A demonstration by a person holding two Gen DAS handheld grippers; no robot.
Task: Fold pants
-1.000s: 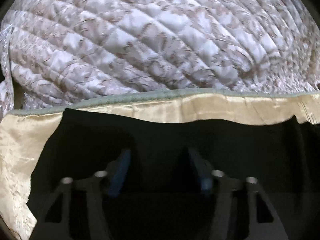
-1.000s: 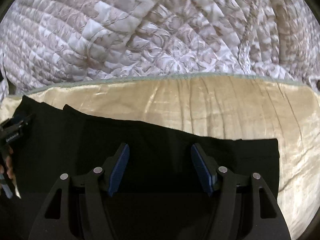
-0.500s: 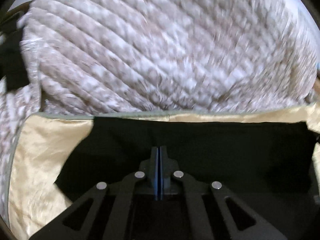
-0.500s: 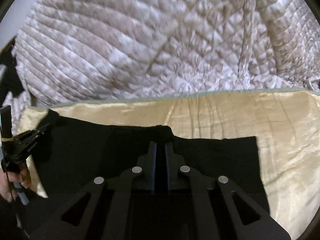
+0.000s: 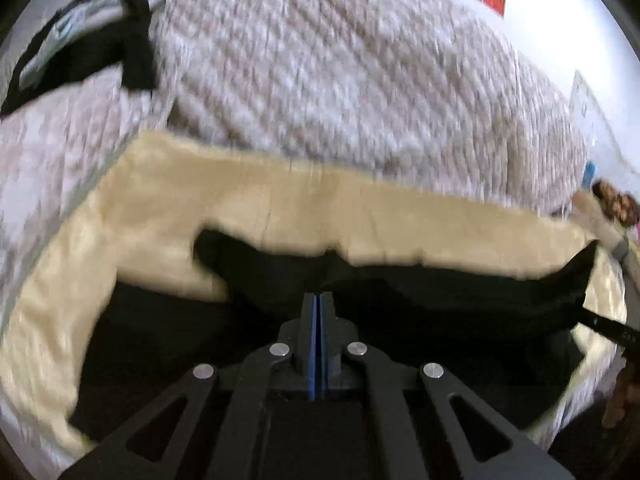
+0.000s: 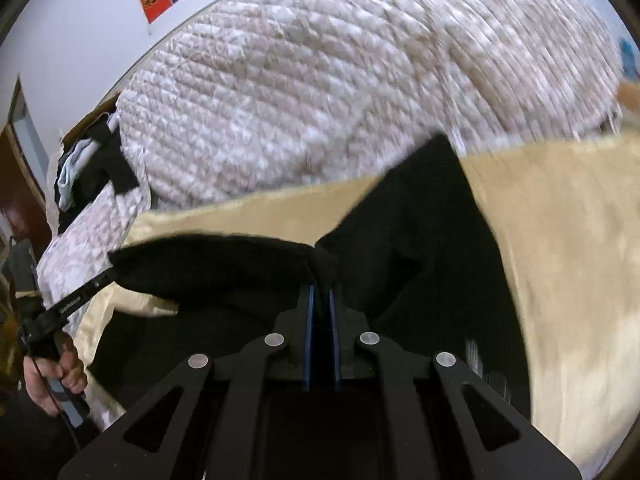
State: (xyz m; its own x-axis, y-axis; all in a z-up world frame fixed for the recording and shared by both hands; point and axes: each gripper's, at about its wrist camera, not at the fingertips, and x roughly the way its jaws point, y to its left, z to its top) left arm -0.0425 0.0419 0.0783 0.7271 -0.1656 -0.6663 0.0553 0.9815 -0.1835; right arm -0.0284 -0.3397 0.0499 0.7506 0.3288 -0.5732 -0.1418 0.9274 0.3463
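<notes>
Gripping black pants (image 6: 224,268): right gripper (image 6: 320,292) fingers clamped on bunched fabric; left gripper (image 5: 318,300) fingers pinched onto the raised edge. Pants span the cream sheet (image 5: 280,200), quilt (image 5: 340,72) at 12 o'clock.

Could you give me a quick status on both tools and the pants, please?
Left tool shut on black pants. Right tool shut on same edge. Edge lifted off cream cover. Nothing in the way.
</notes>
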